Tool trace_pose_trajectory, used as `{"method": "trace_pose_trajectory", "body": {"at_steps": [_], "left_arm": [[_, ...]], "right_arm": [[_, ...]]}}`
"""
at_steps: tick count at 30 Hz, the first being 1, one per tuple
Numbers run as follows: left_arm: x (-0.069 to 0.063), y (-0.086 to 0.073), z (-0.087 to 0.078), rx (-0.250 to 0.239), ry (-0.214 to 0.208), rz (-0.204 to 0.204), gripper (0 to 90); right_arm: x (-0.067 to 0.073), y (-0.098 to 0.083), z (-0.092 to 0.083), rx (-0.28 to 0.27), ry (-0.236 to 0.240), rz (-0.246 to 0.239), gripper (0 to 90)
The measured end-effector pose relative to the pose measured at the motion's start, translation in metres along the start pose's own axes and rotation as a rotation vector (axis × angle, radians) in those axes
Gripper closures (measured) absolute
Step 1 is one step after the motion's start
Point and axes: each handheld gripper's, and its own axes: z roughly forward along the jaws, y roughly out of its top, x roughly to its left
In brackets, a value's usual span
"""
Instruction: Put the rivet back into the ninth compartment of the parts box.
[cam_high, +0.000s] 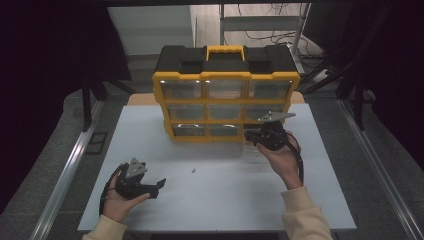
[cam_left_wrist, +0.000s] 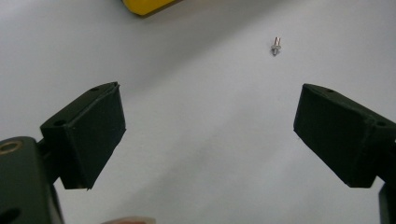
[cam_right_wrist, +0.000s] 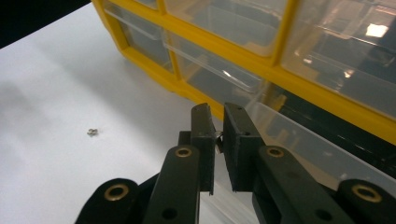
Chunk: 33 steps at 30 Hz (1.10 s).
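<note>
**Steel screw pinched over the open drawer**

Black jaws of the right gripper (cam_right_wrist: 215, 122) stand nearly together, clenched on a tiny metal part (cam_right_wrist: 218, 136) — most likely a small screw, though too little of it shows to be sure. The pinch is at the very tips, which suits so small a piece: it leaves the part free to fall the moment the jaws part. Just beneath and beyond the tips lies the clear drawer (cam_right_wrist: 299, 140), pulled out from the bottom right of the yellow organizer (cam_high: 226, 105), so the grip seems held there to drop the part in.

Further out, a second screw (cam_high: 192, 170) lies alone on the white table (cam_high: 165, 127), well apart from the organizer and between the two hands. It is probably next to be sorted.

The left gripper (cam_high: 161, 186) rests low in the person's hand near the table's front edge, jaws spread wide with nothing between them. It points roughly toward that loose screw (cam_left_wrist: 276, 45) — a waiting pose, to my eye, ready to reach once the right side finishes.
</note>
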Motion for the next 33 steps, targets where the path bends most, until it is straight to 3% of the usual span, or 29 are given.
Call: {"method": "trace_pose_trajectory", "body": {"at_steps": [33], "left_arm": [[-0.002, 0.0, 0.001, 0.005, 0.0, 0.01, 9.3]], "right_arm": [[-0.029, -0.014, -0.004, 0.025, -0.134, 0.068, 83.1]]}}
